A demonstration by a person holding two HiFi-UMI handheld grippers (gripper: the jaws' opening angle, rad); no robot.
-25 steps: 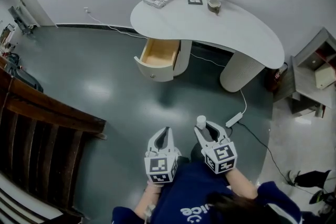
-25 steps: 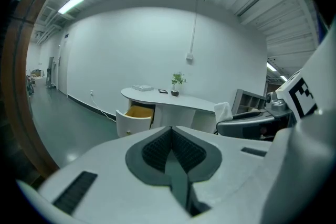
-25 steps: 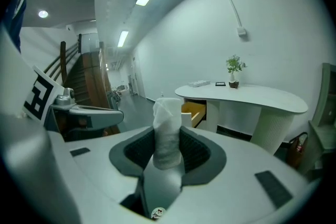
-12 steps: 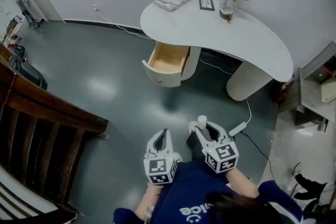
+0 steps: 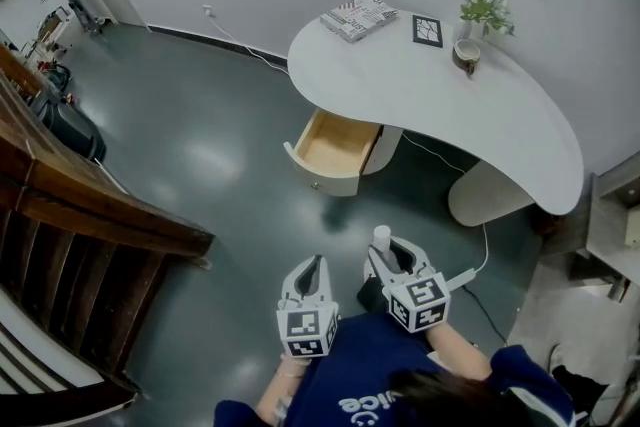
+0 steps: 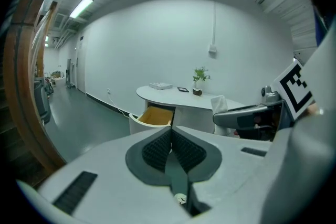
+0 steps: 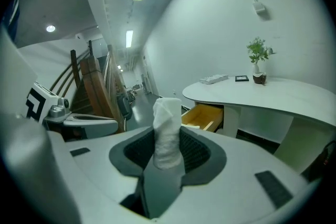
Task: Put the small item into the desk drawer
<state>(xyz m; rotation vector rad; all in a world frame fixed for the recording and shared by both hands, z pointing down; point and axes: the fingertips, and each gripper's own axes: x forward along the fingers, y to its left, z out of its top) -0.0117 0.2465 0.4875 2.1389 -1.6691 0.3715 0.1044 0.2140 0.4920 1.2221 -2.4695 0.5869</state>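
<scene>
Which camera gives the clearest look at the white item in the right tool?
The right gripper view: the white item stands large and upright, clamped between the right tool's jaws. The head view shows only its small top; the left gripper view catches a small part.

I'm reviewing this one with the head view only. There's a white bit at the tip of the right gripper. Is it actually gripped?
Observer: Yes. In its own view the right gripper has its jaws pressed on a small white roll, which stands upright and sticks out past them.
Operator: Is the left gripper carrying anything?
Observer: No. Its own view shows the left gripper with jaws shut together and nothing between them.
Operator: Is the right one aimed at the drawer?
Observer: Roughly. In the right gripper view the open drawer shows just right of the roll, under the desk.
</scene>
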